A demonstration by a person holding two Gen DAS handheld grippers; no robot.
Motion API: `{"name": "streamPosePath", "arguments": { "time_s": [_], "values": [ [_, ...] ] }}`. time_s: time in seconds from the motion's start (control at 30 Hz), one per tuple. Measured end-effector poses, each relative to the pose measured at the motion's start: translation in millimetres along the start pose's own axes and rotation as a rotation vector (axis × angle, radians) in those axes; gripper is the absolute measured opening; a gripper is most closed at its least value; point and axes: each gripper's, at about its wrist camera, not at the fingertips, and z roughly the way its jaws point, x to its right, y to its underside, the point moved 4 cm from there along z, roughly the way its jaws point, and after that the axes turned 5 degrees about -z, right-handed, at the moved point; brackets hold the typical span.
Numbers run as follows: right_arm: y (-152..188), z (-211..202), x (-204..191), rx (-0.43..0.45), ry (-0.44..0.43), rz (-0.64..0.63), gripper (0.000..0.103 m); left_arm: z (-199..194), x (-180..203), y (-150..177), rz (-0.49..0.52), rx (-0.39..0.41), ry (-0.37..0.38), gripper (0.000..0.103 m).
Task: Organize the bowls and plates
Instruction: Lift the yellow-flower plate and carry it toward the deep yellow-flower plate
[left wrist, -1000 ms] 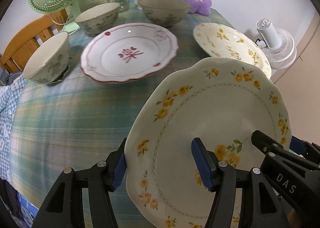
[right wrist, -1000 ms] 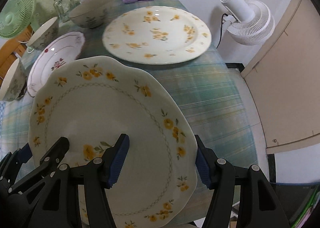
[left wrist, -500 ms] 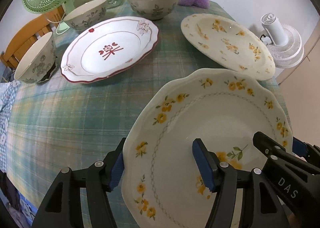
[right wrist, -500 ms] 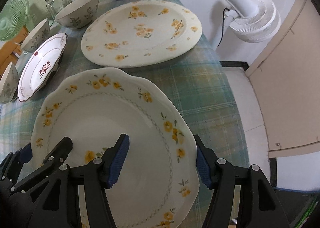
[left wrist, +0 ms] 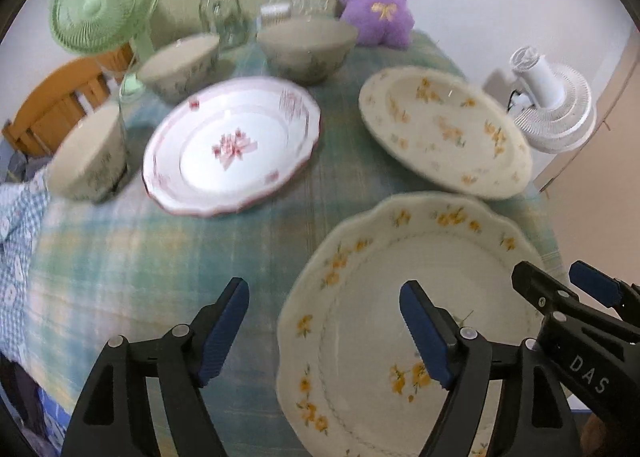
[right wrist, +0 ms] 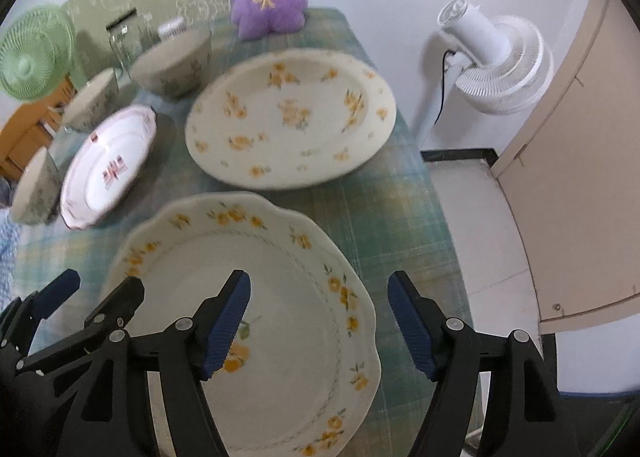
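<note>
Judging by how things lie, we have barely begun: nothing is stacked. Our scalloped cream plate with yellow flowers [left wrist: 408,321] rests on the checked bench [left wrist: 160,277], lower right of the left view, its rims between the wide, just-opened fingers of our left gripper [left wrist: 324,333] and right gripper [right wrist: 320,321], touching neither.

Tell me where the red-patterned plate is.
The red plate sits on the tablecloth at centre-left in the left wrist view, ringed by three bowls, left of the round yellow-flowered plate.
</note>
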Motion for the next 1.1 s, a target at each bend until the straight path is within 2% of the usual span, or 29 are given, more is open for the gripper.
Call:
{"name": "streamPosePath", "arguments": {
  "time_s": [0.07, 0.27, 0.47, 0.77, 1.1],
  "values": [
    [-5.9, -9.9, -1.0, 0.028, 0.008, 0.019, 0.075, -10.1, 1.6, -9.8, 0.030, 0.042, 0.006, 0.080],
    [-25.8, -33.4, 2.6, 0.096, 0.033, 0.072, 0.075, -21.2, 4.1, -33.5, 0.036, 0.075, 0.054, 0.081],
    [-47.8, -33.4, 14.7, 0.131, 0.032, 0.079, 0.075, -20.0, 16.9, -59.3, 0.025, 0.109, 0.058, 0.081],
    [-100.6, 4.2, 33.9, 0.136, 0.002, 0.012, 0.075, 16.4, 40.9, -96.8, -0.016, 0.095, 0.011, 0.081],
    [-140.0, 59.5, 52.4, 0.106, -0.034, -0.033, 0.074, 68.3, 60.6, -125.9, -0.052, 0.081, -0.056, 0.079]
  ]
}}
